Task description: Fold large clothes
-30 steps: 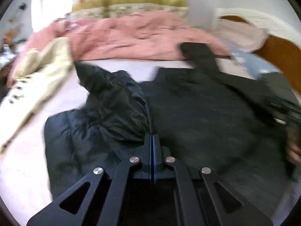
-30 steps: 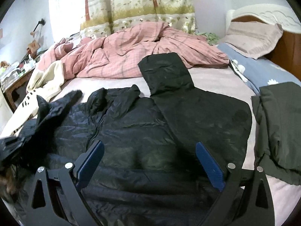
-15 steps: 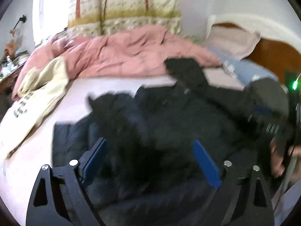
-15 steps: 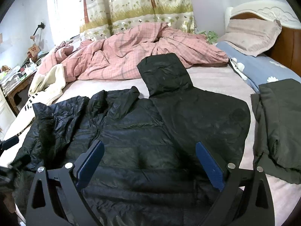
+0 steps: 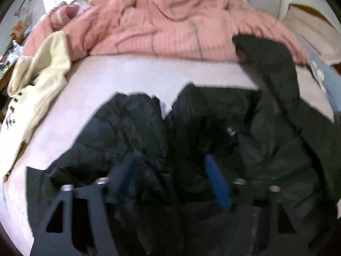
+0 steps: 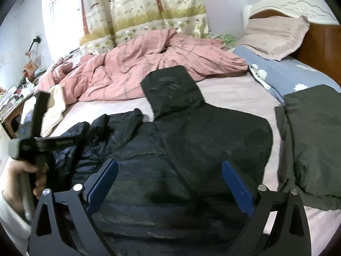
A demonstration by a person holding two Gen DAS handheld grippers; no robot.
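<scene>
While the black jacket [image 6: 191, 149] lies flat, left fingers [image 5: 217, 183] are closing over its sleeve; right fingers [image 6: 236, 185] stand apart.

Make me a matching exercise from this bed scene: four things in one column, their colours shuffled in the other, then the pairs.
Things:
1. puffer jacket
2. rumpled quilt
3. pillow
4. garment at the bed's left edge

Colours:
A. cream
B. black
C. pink check
D. dusty mauve

Pairs: 1-B, 2-C, 3-D, 4-A
</scene>
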